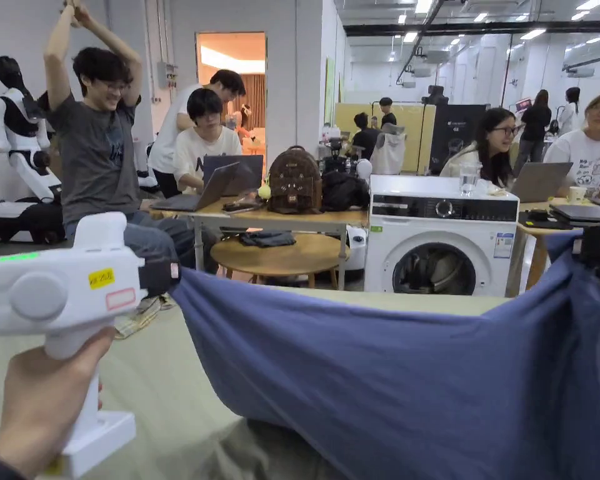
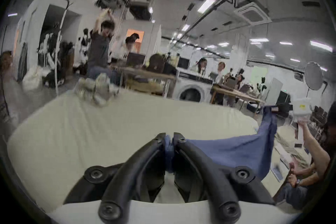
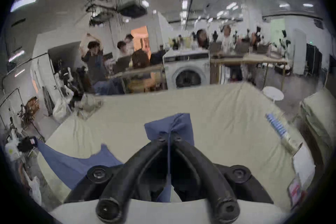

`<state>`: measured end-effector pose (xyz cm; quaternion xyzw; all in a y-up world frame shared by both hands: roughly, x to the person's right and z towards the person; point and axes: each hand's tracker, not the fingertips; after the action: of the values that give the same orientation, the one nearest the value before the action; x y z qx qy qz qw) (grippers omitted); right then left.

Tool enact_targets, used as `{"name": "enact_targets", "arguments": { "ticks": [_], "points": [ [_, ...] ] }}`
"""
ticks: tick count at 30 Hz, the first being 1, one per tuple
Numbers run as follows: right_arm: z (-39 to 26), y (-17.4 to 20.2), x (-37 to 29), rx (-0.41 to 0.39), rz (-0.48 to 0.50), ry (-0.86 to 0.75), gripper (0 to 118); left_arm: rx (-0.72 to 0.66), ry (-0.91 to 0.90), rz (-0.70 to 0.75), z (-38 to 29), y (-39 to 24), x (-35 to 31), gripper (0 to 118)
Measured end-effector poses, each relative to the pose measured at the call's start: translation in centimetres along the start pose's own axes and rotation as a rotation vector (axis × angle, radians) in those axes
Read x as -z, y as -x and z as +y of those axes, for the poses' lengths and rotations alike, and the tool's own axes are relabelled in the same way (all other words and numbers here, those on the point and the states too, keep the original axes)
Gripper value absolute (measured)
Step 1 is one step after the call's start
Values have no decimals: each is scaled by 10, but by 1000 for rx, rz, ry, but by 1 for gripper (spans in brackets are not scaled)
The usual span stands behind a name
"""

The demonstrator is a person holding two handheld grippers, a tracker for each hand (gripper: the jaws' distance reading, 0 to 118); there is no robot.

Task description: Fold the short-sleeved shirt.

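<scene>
A blue short-sleeved shirt (image 1: 392,375) hangs stretched in the air between both grippers, sagging in the middle above the cream-covered table (image 1: 161,375). My left gripper (image 1: 175,273) is shut on its left corner; in the left gripper view (image 2: 169,137) blue cloth is pinched between the black jaws and the shirt (image 2: 236,151) runs off to the right. My right gripper (image 1: 585,245) is shut on the shirt's right end; in the right gripper view (image 3: 170,134) a fold of the shirt (image 3: 171,124) sticks up past the jaw tips.
A crumpled pale garment (image 2: 96,89) lies at the table's far left corner. A blue-striped item (image 3: 280,129) lies near the right edge. Beyond the table stand a washing machine (image 1: 439,244), wooden desks (image 1: 280,219) and several people.
</scene>
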<state>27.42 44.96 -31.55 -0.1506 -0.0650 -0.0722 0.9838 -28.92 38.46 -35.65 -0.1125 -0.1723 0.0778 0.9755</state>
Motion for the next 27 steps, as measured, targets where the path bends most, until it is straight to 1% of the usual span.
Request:
{"name": "enact_targets", "arguments": {
  "ticks": [1, 2, 4, 6, 7, 10, 11, 12, 14, 16, 17, 20, 21, 22, 24, 26, 27],
  "points": [
    [18, 1, 2, -8, -5, -29, 0, -3, 17, -4, 17, -2, 12, 2],
    [39, 2, 4, -13, -19, -56, 0, 5, -35, 9, 34, -6, 24, 1],
    [74, 6, 10, -19, -41, -93, 0, -8, -26, 17, 66, -12, 47, 1],
    [106, 10, 24, -30, -74, -116, 0, 6, -76, 49, 90, -19, 64, 1],
    [116, 12, 29, -28, -81, -125, 0, 2, -107, 49, 101, -23, 70, 1],
    [147, 19, 46, -5, -84, -161, 0, -29, -91, 41, 132, -28, 92, 0],
    [154, 22, 49, -5, -82, -177, 0, -18, -83, 58, 140, -32, 97, 0],
    [165, 27, 53, -10, -94, -200, 0, 29, -139, 87, 151, -36, 101, 0],
    [185, 32, 60, -15, -95, -212, 0, 54, -129, 96, 166, -36, 110, 0],
    [202, 39, 60, -30, -98, -240, 0, 87, -147, 137, 180, -37, 112, 0],
    [217, 34, 72, -29, -99, -249, 0, 92, -158, 143, 185, -37, 112, 0],
    [236, 40, 71, -43, -107, -285, 0, 119, -175, 162, 198, -35, 114, 0],
    [241, 42, 71, -75, -103, -292, 0, 121, -181, 158, 200, -34, 113, 0],
    [244, 44, 71, -87, -139, -295, 0, 121, -189, 158, 203, -33, 113, 0],
    [245, 44, 75, -77, -133, -293, 0, 123, -196, 153, 199, -33, 113, 0],
    [237, 41, 75, -22, -89, -288, 0, 115, -182, 155, 192, -31, 117, 0],
    [232, 40, 78, -24, -98, -279, 0, 114, -172, 151, 187, -30, 117, 0]
  ]
}}
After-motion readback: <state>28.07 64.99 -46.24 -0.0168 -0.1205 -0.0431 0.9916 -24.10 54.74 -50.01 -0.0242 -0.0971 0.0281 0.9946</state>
